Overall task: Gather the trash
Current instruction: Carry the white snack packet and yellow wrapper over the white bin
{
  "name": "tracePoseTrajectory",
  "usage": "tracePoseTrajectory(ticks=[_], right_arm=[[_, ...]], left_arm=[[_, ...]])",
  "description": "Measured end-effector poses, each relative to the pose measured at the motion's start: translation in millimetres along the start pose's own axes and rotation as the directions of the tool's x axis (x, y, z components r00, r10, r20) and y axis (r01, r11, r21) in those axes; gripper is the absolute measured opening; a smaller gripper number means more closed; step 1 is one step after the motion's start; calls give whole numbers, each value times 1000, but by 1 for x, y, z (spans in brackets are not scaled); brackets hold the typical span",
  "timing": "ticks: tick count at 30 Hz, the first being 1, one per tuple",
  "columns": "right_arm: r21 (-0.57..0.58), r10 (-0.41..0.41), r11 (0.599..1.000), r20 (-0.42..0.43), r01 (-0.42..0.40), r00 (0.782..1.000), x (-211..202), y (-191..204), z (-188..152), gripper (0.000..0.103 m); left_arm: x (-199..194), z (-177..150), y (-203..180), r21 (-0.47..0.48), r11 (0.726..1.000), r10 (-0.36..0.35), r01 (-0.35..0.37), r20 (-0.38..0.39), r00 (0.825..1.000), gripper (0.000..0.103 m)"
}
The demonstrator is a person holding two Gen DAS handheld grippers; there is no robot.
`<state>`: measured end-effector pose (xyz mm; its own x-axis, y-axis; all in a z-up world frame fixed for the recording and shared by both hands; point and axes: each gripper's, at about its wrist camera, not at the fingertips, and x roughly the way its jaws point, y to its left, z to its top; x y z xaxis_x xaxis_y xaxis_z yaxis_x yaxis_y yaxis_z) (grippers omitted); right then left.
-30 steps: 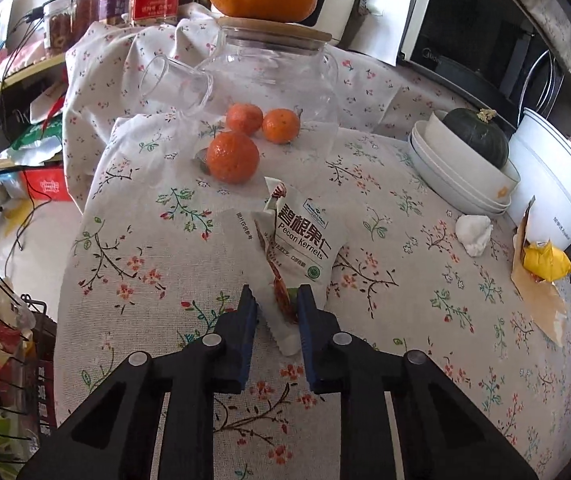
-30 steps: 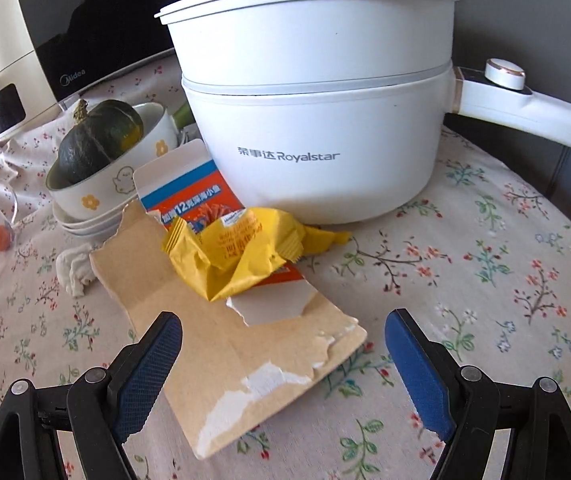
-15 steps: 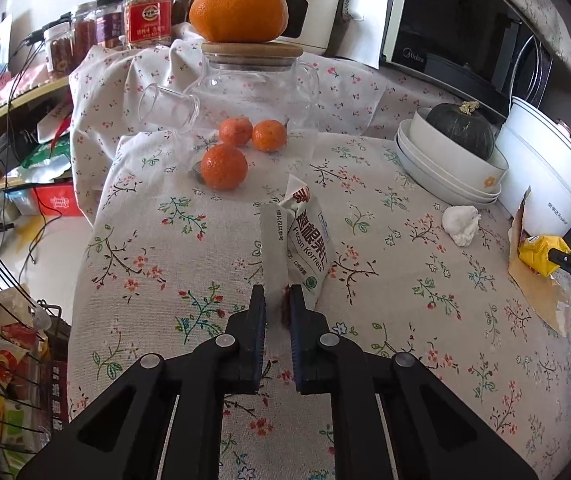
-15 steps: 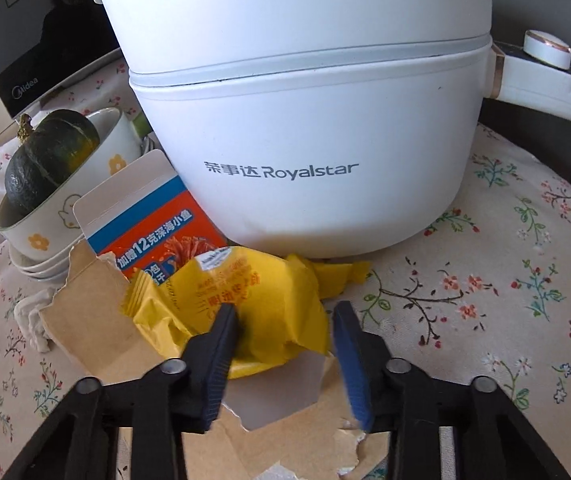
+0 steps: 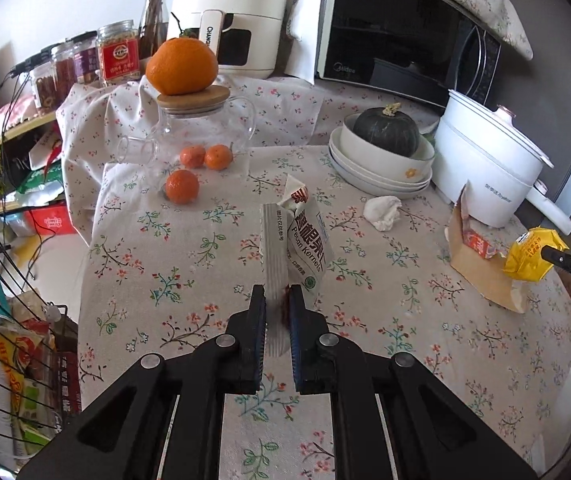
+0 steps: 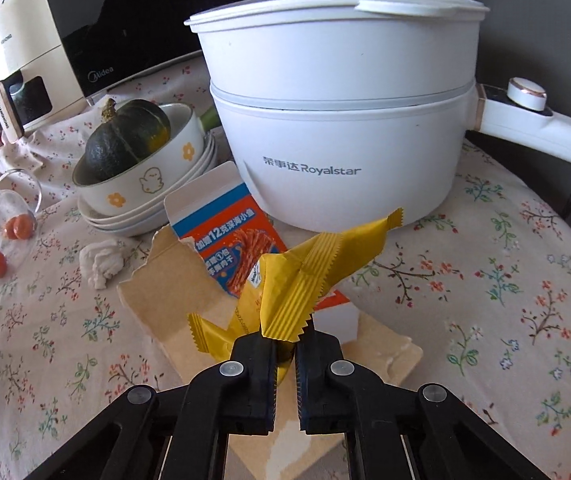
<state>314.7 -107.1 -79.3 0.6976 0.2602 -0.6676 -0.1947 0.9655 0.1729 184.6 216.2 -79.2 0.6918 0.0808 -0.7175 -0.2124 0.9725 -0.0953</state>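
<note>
Trash hangs in both tongs above the worktop (image 5: 173, 264): the left tongs (image 5: 276, 312) pinch a white nut pouch (image 5: 305, 240), the right tongs (image 6: 284, 346) clamp a yellow wrapper (image 6: 305, 280). Torn cardboard (image 6: 161, 292) lies under the wrapper, with a white pot (image 6: 337, 120) at twelve o'clock.

Soft daylight, sharp focus, faint shadows, strong fisheye bending, dark vignetted corners.

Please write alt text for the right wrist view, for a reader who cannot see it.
The right hand-held gripper is shut on a yellow wrapper, above a torn cardboard box. Behind stands a white pot on a floral tablecloth.
</note>
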Motion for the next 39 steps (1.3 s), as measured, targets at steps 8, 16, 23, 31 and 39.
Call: tracePoseTrajectory(ticks=[8, 16, 23, 31, 39], right_arm=[[-2, -11, 1000, 1, 11, 1000, -58, -17, -18, 5], [-11, -39, 999, 13, 39, 999, -117, -42, -42, 5], [17, -43, 999, 16, 42, 999, -161, -69, -68, 5], [57, -65, 996, -8, 65, 998, -200, -98, -88, 5], [122, -57, 991, -28, 60, 998, -229, -135, -119, 5]], left_arm=[[-43, -14, -51, 61, 996, -62, 62, 5, 998, 11], [-81, -38, -108, 144, 983, -117, 114, 15, 993, 11], [-110, -60, -157, 227, 961, -170, 160, 26, 985, 11], [-127, -90, -206, 280, 934, -229, 221, -3, 973, 11], [-128, -110, -249, 299, 899, -315, 319, -64, 947, 11]])
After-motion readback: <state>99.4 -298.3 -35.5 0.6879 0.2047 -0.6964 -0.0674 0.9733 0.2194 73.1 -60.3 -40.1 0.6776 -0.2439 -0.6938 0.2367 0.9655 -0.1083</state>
